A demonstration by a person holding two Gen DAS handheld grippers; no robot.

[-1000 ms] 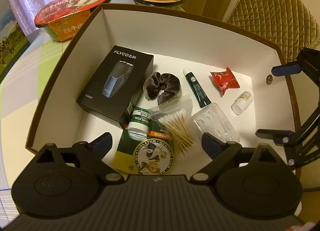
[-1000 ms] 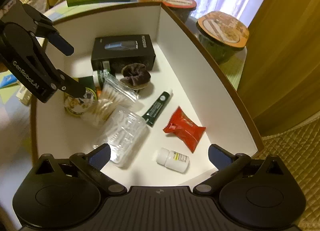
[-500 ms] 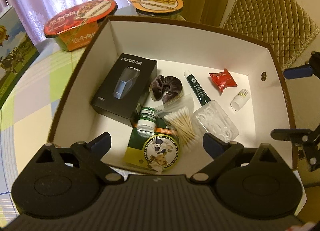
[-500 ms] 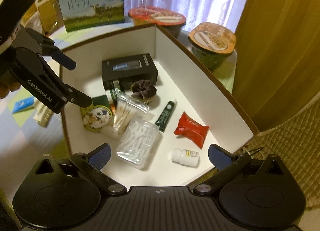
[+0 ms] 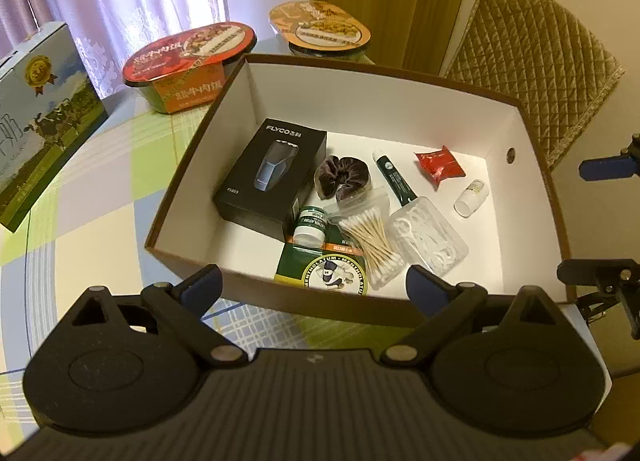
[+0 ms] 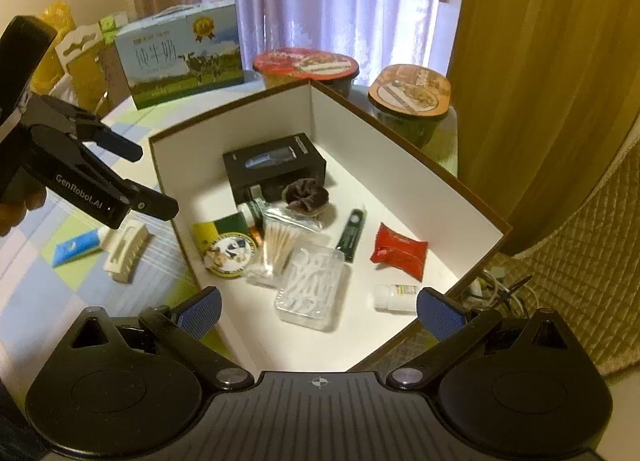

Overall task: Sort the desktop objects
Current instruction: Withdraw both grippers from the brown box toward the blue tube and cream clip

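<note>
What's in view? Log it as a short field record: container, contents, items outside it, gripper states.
container: box, open top
contents: shaver box, scrunchie, green tube, red packet, white bottle, swabs, floss picks, Mentholatum pack
outside: two noodle bowls, milk carton, comb, blue packet
left hand-held gripper: open, empty
right hand-held gripper: open, empty

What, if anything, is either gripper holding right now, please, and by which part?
Nothing is held. The left gripper and the right gripper are both open and empty, outside the box.
</note>
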